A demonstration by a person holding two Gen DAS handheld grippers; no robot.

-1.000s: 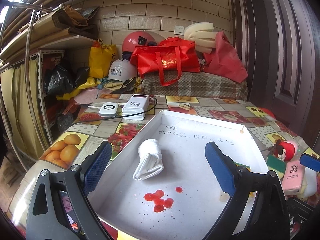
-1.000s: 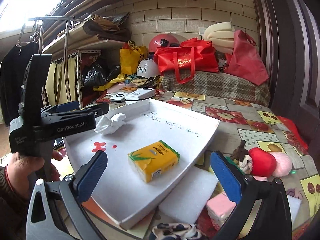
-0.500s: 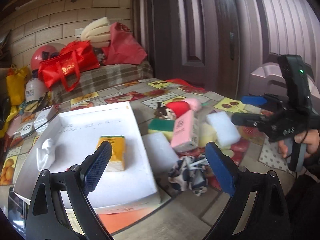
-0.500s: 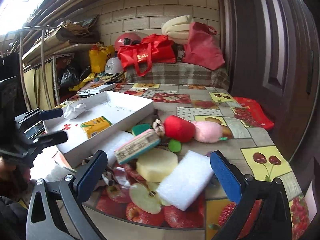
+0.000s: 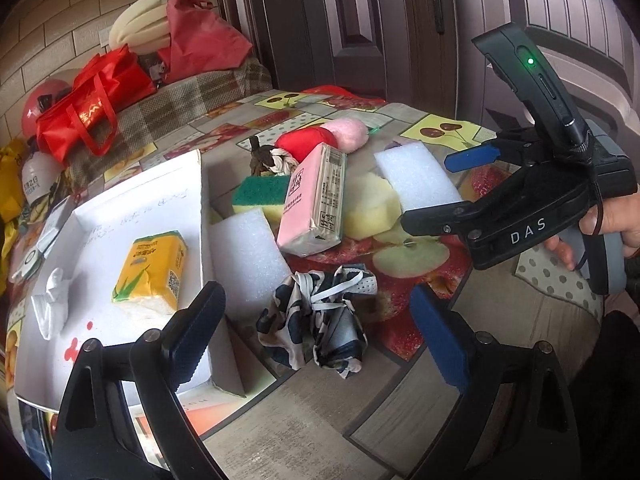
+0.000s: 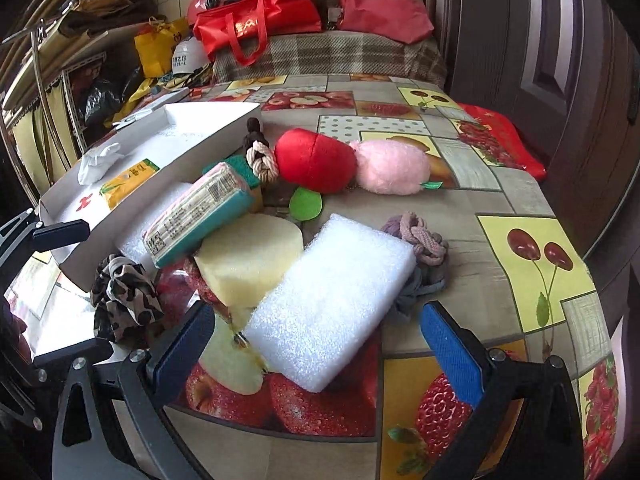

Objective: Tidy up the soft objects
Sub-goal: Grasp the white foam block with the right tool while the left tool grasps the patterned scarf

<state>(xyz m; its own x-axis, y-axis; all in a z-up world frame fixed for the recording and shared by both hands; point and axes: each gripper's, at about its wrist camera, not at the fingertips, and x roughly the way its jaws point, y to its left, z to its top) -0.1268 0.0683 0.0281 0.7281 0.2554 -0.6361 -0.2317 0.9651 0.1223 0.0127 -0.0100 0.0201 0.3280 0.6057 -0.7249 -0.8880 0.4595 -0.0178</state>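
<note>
A white tray (image 5: 120,204) holds a yellow tissue pack (image 5: 152,268) and a white cloth (image 5: 50,304). Beside it on the table lie a patterned scrunchie (image 5: 320,320), white foam blocks (image 5: 248,252), a pink tissue pack (image 5: 316,200), a yellow sponge (image 5: 372,208), a green scourer (image 5: 260,192) and red and pink plush toys (image 5: 304,142). My left gripper (image 5: 316,340) is open and empty, just above the scrunchie. My right gripper (image 6: 316,352) is open and empty, astride the near end of a white foam block (image 6: 332,304). A knotted grey-pink rope (image 6: 420,248) lies beside that block.
The table's front edge (image 5: 320,420) is close below both grippers. Red bags (image 6: 256,20), helmets and a plaid-covered box (image 6: 328,56) stand at the back. A dark door (image 5: 360,28) is at the right. A shelf rack (image 6: 48,80) stands on the left.
Both grippers have swung from the tray toward the pile of soft things and come lower and closer. The left now hangs over the scrunchie, the right over the foam block.
</note>
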